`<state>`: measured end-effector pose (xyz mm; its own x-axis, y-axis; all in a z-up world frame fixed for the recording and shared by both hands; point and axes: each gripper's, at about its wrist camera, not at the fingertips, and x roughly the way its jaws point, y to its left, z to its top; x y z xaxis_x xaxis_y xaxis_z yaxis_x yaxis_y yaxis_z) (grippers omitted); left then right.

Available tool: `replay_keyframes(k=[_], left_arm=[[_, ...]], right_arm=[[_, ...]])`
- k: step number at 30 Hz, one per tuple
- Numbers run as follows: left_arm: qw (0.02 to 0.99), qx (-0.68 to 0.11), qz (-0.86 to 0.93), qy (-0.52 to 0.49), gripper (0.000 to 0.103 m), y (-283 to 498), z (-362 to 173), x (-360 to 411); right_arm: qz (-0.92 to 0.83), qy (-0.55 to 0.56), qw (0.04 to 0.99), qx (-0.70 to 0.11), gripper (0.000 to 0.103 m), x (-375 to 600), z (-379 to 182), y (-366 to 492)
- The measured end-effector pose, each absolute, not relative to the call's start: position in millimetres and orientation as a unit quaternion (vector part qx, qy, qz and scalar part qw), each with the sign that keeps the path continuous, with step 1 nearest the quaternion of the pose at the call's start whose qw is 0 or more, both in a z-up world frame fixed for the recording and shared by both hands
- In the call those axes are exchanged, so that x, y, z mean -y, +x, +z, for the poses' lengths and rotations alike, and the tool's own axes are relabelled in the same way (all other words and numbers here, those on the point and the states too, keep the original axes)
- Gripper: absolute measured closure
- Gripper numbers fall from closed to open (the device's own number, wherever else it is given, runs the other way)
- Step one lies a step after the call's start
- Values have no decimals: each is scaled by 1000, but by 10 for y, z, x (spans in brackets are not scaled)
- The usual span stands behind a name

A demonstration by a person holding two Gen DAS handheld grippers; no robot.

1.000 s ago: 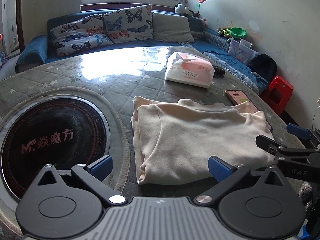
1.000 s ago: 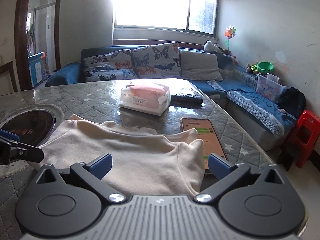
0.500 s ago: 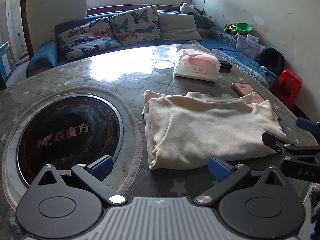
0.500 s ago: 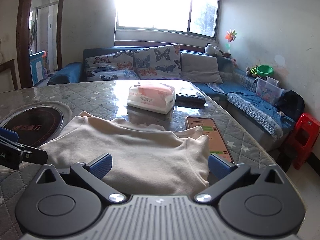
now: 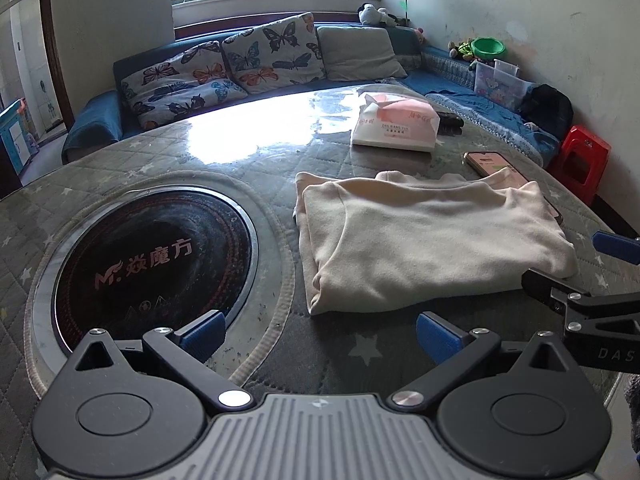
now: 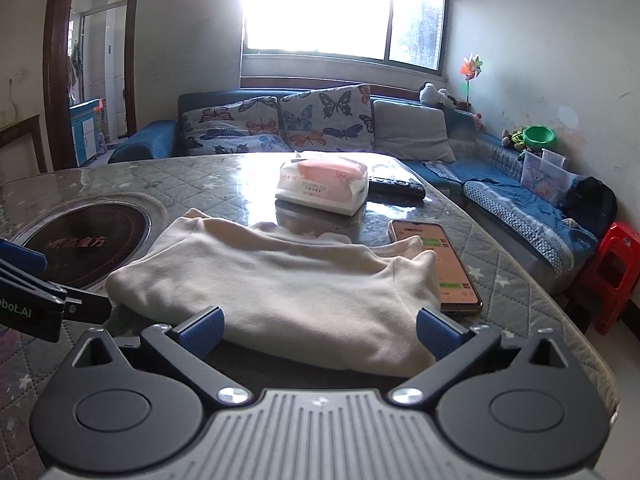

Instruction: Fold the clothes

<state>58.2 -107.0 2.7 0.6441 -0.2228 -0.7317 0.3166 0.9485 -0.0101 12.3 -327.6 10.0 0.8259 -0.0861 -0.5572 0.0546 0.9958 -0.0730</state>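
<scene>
A cream garment [image 5: 432, 240] lies folded into a flat rectangle on the quilted round table [image 5: 248, 168]; it also shows in the right wrist view [image 6: 288, 284]. My left gripper [image 5: 320, 334] is open and empty, held above the table's near edge, short of the garment's near left corner. My right gripper [image 6: 318, 330] is open and empty, just in front of the garment's near edge. The right gripper also shows at the right of the left wrist view [image 5: 592, 276].
A black induction hob [image 5: 148, 260] is set into the table left of the garment. A phone [image 6: 436, 264] lies partly under the garment's far right corner. A tissue pack [image 5: 394, 126] and a remote [image 6: 396, 188] lie behind. A sofa [image 5: 248, 68] and a red stool [image 5: 580, 160] stand beyond.
Both grippers have drawn back from the folded garment and risen a little. The garment has not moved. Both stay open.
</scene>
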Motion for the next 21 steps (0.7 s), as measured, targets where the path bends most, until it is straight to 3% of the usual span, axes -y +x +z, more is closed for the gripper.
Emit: replay_keyframes(k=[21], left_arm=[[905, -392, -144, 79, 0, 309, -11, 1055]], right_arm=[[-28, -26, 955, -294, 0, 3106, 44, -132]])
